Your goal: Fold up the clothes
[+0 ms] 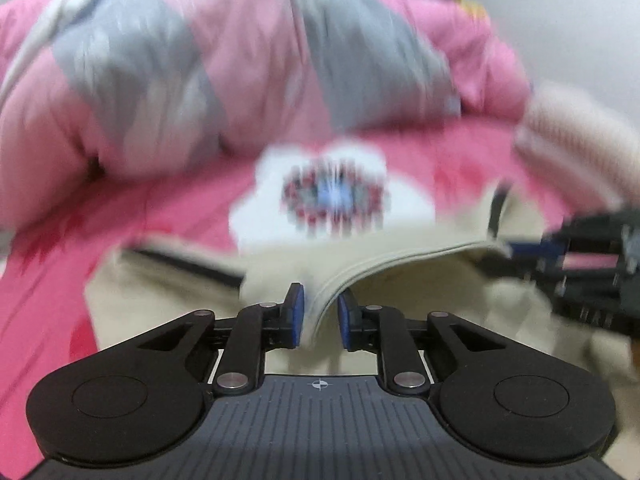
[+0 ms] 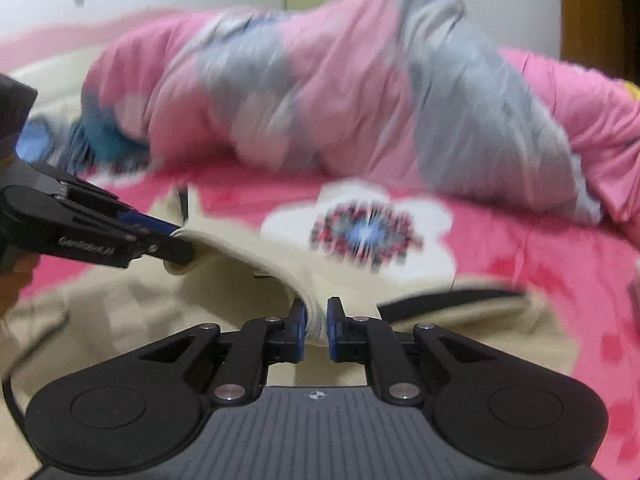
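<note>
I hold cream cotton garment (image 1: 400,264) by folded edge, lifted off pink floral bedsheet (image 1: 192,208). My left gripper (image 1: 320,312) jaws pinch edge between blue pads. My right gripper (image 2: 316,316) jaws clamp same edge further right. Rest of garment lies near, on sheet. Crumpled pink-and-grey quilt (image 2: 320,92) heaped far behind. Both views motion-blurred; garment type unclear.

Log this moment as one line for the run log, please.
stage: mid-fold | left gripper: shut on cream garment | right gripper: shut on same hem | garment lifted over pink bedsheet | views blurred
</note>
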`<action>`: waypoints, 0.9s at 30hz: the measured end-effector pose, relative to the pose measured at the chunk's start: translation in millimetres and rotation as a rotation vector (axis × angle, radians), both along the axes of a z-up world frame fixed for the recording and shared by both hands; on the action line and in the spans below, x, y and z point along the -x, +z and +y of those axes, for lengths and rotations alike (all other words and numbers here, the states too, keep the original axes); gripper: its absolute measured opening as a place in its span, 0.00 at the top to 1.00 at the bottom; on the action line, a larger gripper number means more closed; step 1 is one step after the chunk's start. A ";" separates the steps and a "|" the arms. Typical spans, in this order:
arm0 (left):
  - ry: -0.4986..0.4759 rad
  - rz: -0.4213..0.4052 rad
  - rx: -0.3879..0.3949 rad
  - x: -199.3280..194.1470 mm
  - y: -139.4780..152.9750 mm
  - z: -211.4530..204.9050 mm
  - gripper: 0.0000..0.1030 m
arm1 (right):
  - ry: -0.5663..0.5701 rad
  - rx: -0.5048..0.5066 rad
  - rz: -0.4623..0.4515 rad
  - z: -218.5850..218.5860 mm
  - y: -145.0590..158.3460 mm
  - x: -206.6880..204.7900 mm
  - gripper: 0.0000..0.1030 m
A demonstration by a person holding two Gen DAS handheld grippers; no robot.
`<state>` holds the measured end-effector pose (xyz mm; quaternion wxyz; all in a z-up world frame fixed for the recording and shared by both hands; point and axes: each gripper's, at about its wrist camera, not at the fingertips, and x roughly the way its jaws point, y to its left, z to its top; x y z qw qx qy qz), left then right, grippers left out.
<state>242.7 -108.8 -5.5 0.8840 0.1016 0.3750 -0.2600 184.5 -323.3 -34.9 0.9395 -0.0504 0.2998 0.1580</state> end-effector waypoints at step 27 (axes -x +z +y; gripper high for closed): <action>0.281 0.166 0.443 -62.7 -46.7 45.7 0.57 | -0.382 -0.832 0.243 -106.4 -54.3 -48.4 0.87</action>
